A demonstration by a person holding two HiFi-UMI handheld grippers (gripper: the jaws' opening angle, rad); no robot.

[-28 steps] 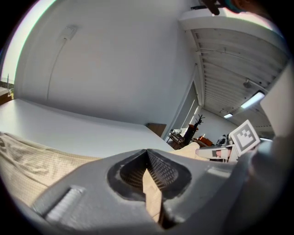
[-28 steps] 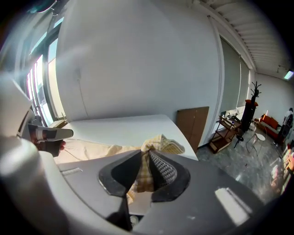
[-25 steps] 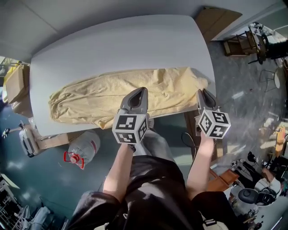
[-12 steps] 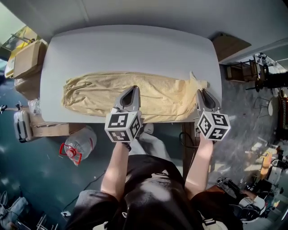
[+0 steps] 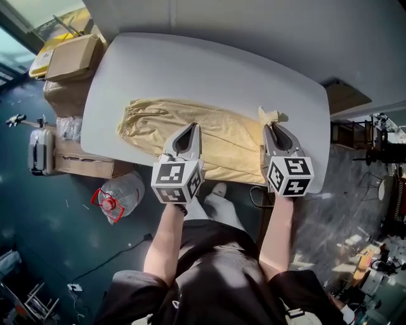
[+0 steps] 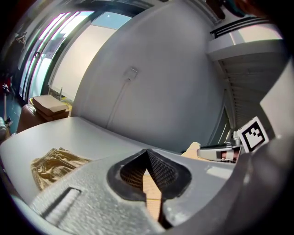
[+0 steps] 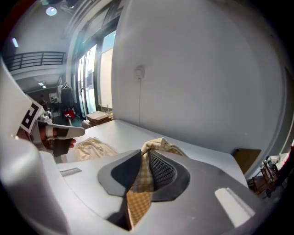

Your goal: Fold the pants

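A dark, glossy floor [image 5: 38, 216] spreads around the counter [image 5: 209, 70], a pale grey matte slab with rounded corners set against a plain light wall [image 5: 254, 19]. The pants [image 5: 209, 130], soft mustard cloth with a fine check weave, lie rumpled lengthwise along the counter's near side. Brown cardboard boxes [image 5: 66, 60] are stacked off the counter's left end. A clear plastic water jug [image 5: 120, 197] with a red handle lies on the floor below its near edge. The left gripper [image 5: 191, 129] has its jaws closed on the pants' near edge at mid-counter. The right gripper [image 5: 275, 128] pinches a bunched end of the cloth toward the counter's right end.
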